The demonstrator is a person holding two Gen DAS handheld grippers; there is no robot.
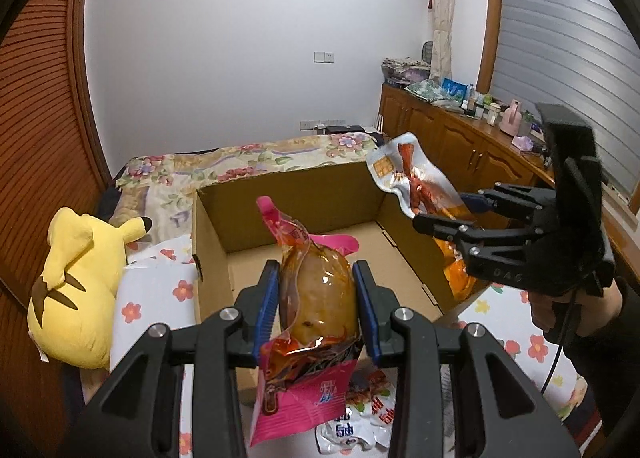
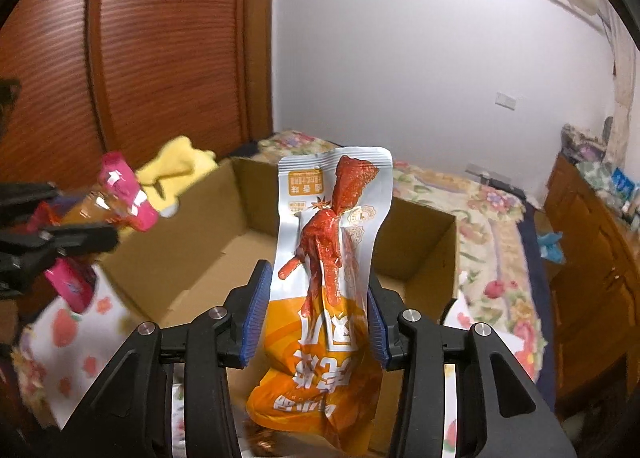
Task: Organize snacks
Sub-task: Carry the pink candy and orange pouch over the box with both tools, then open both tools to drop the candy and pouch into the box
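In the left wrist view my left gripper (image 1: 316,278) is shut on a pink snack packet (image 1: 316,298) with a brown piece of food showing through its clear window. It hangs over the near edge of an open cardboard box (image 1: 288,198). At the right, my right gripper (image 1: 440,212) is shut on a white-and-orange snack packet (image 1: 404,174) above the box's right wall. The right wrist view shows that packet (image 2: 332,258) upright between my right gripper's (image 2: 316,282) blue pads, over the box (image 2: 416,234). My left gripper (image 2: 80,214) holds the pink packet (image 2: 120,194) at the left.
The box sits on a bed with a floral sheet (image 1: 160,294). A yellow plush toy (image 1: 76,282) lies left of the box. Loose snack packets (image 1: 360,418) lie in front of it. A wooden cabinet (image 1: 452,134) with clutter runs along the right, and a hand (image 1: 568,310) holds the right gripper.
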